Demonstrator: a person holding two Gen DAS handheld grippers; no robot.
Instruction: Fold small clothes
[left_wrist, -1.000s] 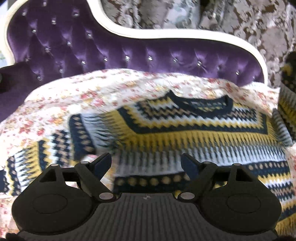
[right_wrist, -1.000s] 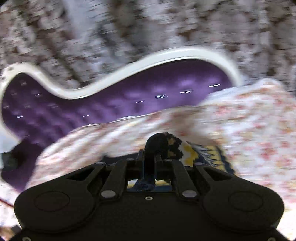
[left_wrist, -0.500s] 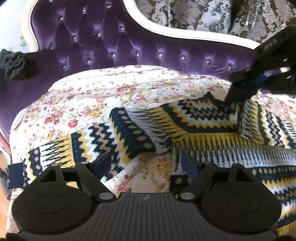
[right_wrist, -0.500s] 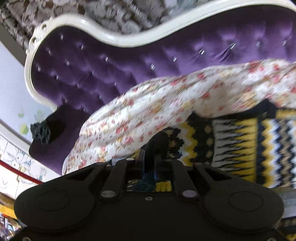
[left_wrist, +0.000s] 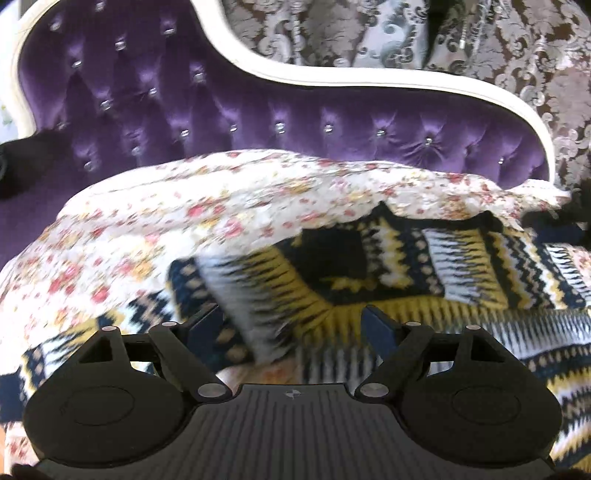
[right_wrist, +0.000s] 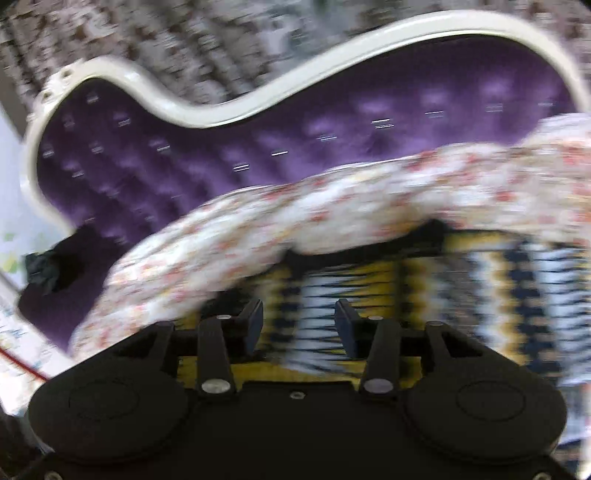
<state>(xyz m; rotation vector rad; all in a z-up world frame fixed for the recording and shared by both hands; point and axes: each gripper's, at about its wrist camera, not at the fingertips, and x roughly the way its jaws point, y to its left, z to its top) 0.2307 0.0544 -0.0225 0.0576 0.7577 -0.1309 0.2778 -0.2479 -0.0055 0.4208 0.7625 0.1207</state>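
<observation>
Purple tufted velvet with crystal buttons and a white curved frame, the sofa back (left_wrist: 258, 110) is rising behind a floral quilt (left_wrist: 147, 229) that is covering the seat, with damask wallpaper (left_wrist: 480, 48) beyond it and a dark scrunchie (right_wrist: 48, 266) sitting on the sofa's arm. I am seeing the knitted sweater (left_wrist: 406, 266), zigzagged in navy, yellow and white, lying spread on the quilt with one sleeve folded across its chest. My left hand-held gripper (left_wrist: 291, 321) is hovering wide open over the sleeve's shoulder, and my right hand-held gripper (right_wrist: 299, 325) is hanging partly open over the blurred knit, neither gripping anything.
</observation>
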